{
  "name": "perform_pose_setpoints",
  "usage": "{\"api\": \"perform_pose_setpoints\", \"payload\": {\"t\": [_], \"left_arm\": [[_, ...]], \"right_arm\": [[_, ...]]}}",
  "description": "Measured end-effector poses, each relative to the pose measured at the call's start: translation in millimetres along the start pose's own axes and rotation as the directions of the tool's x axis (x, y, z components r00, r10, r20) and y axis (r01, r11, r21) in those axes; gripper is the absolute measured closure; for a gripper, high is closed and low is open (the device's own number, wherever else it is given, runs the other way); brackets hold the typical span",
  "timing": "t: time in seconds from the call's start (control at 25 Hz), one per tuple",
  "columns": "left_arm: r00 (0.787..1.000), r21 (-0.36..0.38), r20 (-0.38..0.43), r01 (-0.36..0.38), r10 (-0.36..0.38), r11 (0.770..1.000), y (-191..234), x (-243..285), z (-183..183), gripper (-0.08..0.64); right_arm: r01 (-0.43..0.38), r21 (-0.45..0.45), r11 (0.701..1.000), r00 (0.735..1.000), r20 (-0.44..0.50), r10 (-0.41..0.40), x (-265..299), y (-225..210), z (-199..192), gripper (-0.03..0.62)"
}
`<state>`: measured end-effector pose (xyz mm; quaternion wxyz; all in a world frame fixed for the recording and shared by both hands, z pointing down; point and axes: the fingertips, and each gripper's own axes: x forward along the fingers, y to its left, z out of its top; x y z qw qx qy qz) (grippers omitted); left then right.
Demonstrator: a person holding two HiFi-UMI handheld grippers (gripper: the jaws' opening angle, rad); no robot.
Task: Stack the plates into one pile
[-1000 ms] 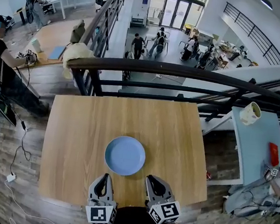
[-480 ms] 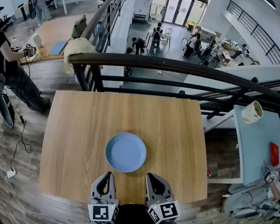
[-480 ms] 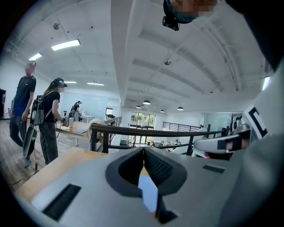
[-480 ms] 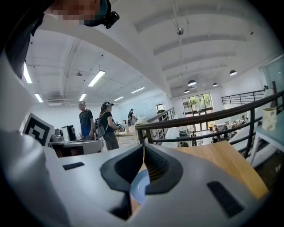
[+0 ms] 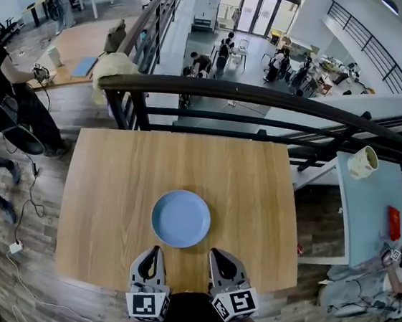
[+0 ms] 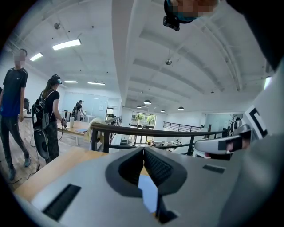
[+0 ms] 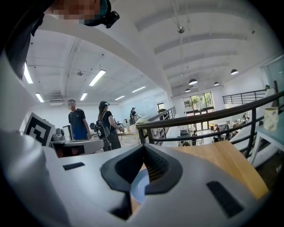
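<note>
We held both hand-held grippers at the near edge of the table (image 5: 112, 183), side by side and pointing across it.

1. The left hand-held gripper (image 5: 151, 252) was closed. Its jaws met tip to tip with nothing between them.
2. The right hand-held gripper (image 5: 220, 255) was also closed. Its jaws had just been closing, and they gripped nothing.
3. The blue plate (image 5: 181, 218) lay flat on the table, nearer our edge than the far one. It sat just ahead of the two grippers and roughly midway between their lines, and it touched neither.
4. In both gripper views we saw the plate only through the gap behind the closed tips.
5. We could not tell from above whether it was one plate or several stacked.

A dark railing (image 5: 266, 99) ran beyond the far edge of the table.
</note>
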<state>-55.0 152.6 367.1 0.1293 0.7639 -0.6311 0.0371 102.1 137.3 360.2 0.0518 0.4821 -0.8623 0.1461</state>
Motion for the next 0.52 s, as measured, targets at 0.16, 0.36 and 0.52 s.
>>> {"api": "perform_pose_setpoints", "payload": {"t": [0.16, 0.36, 0.52], "left_arm": [[1.000, -0.001, -0.003, -0.002, 0.002, 1.000, -0.6, 0.3, -1.4, 0.537], [1.000, 0.000, -0.003, -0.003, 0.003, 1.000, 0.3, 1.2, 0.1, 0.537], [1.000, 0.001, -0.003, -0.001, 0.001, 1.000, -0.1, 2.7, 0.0, 0.537]], "right_arm": [[0.003, 0.000, 1.000, 1.000, 0.000, -0.003, -0.5, -2.5, 0.0, 0.561], [0.002, 0.001, 1.000, 1.000, -0.002, -0.002, 1.4, -2.6, 0.8, 0.561], [0.000, -0.002, 1.000, 1.000, 0.001, 0.000, 2.8, -3.3, 0.9, 0.561]]}}
